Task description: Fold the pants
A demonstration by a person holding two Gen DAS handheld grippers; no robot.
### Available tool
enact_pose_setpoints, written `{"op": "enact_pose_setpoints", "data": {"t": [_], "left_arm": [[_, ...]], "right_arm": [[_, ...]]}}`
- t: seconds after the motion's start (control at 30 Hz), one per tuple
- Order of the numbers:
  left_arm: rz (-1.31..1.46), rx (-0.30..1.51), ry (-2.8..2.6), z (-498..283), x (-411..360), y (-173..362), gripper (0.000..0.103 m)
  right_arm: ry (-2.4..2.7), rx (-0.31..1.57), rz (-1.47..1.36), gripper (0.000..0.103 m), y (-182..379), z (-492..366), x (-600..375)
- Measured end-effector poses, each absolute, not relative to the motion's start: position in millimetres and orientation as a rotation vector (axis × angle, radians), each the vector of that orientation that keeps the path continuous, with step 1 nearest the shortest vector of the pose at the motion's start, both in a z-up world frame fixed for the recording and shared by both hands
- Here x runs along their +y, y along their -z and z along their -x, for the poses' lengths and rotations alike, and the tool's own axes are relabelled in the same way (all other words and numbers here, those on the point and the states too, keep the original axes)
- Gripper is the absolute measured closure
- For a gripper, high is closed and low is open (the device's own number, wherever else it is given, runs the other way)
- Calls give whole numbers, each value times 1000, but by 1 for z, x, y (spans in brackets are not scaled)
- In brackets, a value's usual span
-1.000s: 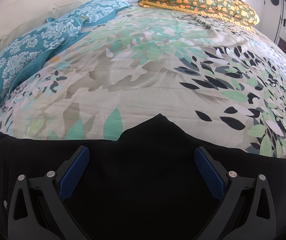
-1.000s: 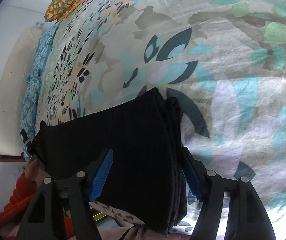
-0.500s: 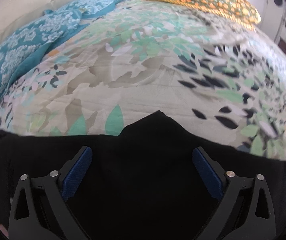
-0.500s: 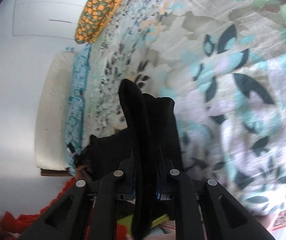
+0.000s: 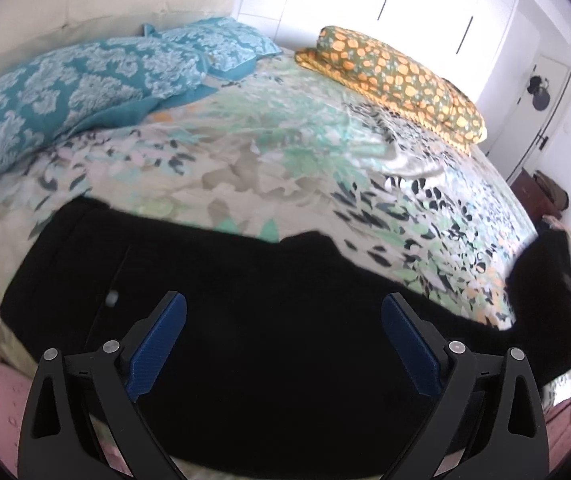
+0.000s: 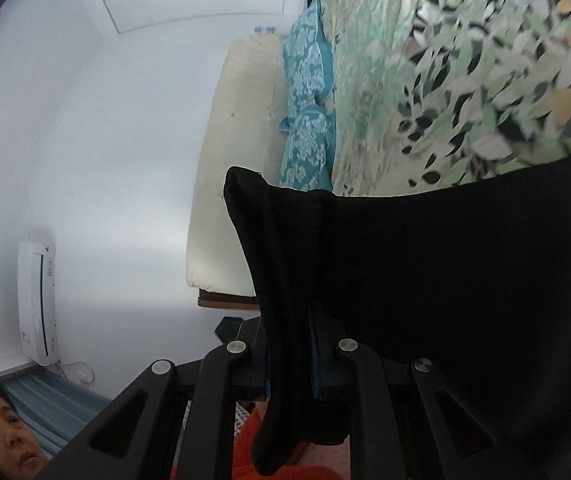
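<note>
Black pants (image 5: 253, 304) lie flat across the near edge of the bed, waistband end at the left. My left gripper (image 5: 283, 332) hovers over their middle, open and empty, blue pads spread wide. My right gripper (image 6: 291, 364) is shut on the leg end of the pants (image 6: 445, 280) and holds it lifted off the bed, with the fabric draped to the right. That raised end also shows at the right edge of the left wrist view (image 5: 541, 280).
The bed has a leaf-print cover (image 5: 285, 160). Teal pillows (image 5: 85, 88) lie at the far left and an orange patterned pillow (image 5: 393, 80) at the far end. A cream headboard (image 6: 237, 160) and a wall unit (image 6: 39, 304) show in the right wrist view.
My right gripper closed on the leg end of the pants and lifted it up off the bed. My left gripper stayed open and drew back and up.
</note>
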State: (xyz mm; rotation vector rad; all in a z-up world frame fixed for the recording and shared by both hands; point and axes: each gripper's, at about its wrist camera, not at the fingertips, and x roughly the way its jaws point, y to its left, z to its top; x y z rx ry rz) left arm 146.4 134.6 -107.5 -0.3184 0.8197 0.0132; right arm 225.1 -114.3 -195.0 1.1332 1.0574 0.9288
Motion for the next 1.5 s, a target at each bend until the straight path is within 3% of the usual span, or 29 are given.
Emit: {"op": "enact_pose_setpoints", "data": {"t": [0.1, 0.17, 0.2, 0.3, 0.47, 0.57, 0.83, 0.97, 1.0, 1.2, 1.37, 1.5], "left_arm": [[364, 798, 44, -148, 140, 104, 4], [368, 782, 73, -149, 141, 100, 4], [379, 786, 100, -150, 141, 100, 4], [397, 797, 195, -148, 135, 101, 4], [293, 879, 382, -150, 84, 113, 6], [133, 926, 378, -153, 50, 123, 32], [34, 1070, 312, -167, 32, 162, 49], [81, 1113, 277, -173, 38, 176, 92], [128, 1107, 283, -173, 43, 173, 95], [157, 1005, 238, -155, 66, 138, 96], [117, 1073, 225, -162, 64, 155, 94], [105, 1066, 186, -163, 64, 153, 79]], "right_arm": [[-820, 1154, -980, 79, 215, -235, -52], [-712, 1247, -897, 33, 223, -239, -35], [-674, 1265, -870, 28, 221, -238, -37], [-663, 1141, -766, 27, 191, -218, -75], [-508, 1003, -542, 18, 157, -166, -155], [-417, 957, -544, 17, 158, -126, -198], [-324, 864, -598, 17, 151, -102, -253], [-318, 838, -425, 17, 140, -105, -238], [-317, 844, -378, 17, 139, -105, -232], [-383, 907, -164, 18, 147, -100, -197], [-441, 984, -161, 17, 171, -115, -179], [-456, 1137, -144, 17, 209, -130, -162]]}}
